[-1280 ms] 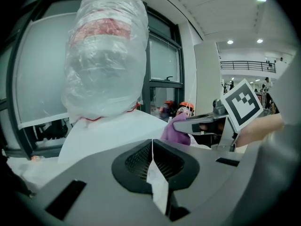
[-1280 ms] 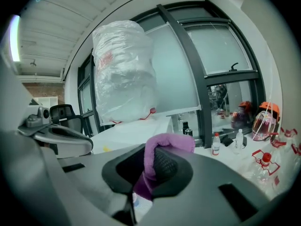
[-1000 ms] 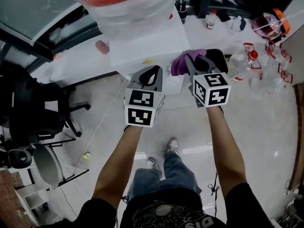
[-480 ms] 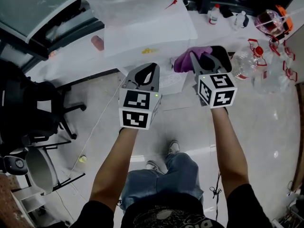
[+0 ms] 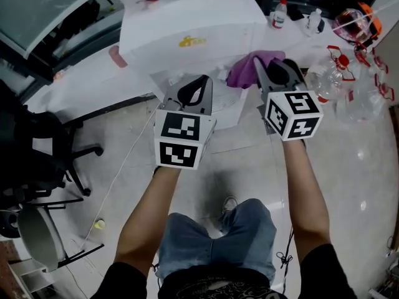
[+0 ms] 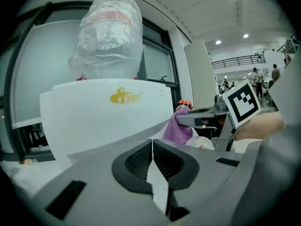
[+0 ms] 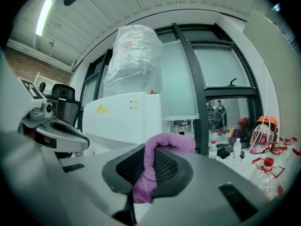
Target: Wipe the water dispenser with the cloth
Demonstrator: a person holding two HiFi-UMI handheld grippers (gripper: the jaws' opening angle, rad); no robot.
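The white water dispenser (image 5: 187,30) with a yellow logo stands ahead, and a plastic-wrapped bottle (image 6: 110,41) sits on top of it. My right gripper (image 5: 274,73) is shut on the purple cloth (image 5: 248,68), which hangs from the jaws beside the dispenser's right front corner. In the right gripper view the cloth (image 7: 162,145) loops up between the pads, with the dispenser (image 7: 122,121) beyond it. My left gripper (image 5: 192,95) is shut and holds nothing, just in front of the dispenser's lower face. In the left gripper view the dispenser (image 6: 103,121) fills the middle and the cloth (image 6: 178,128) shows at the right.
A white table (image 5: 81,86) runs behind the dispenser, with a pink object (image 5: 117,56) and small bottles (image 5: 280,14) on it. Clear plastic bottles with red caps (image 5: 330,80) lie at the right. A black office chair (image 5: 37,148) stands on the floor at the left.
The dispenser has come lower and closer in the head view. Both grippers have edged toward its front. The cloth stays in the right gripper.
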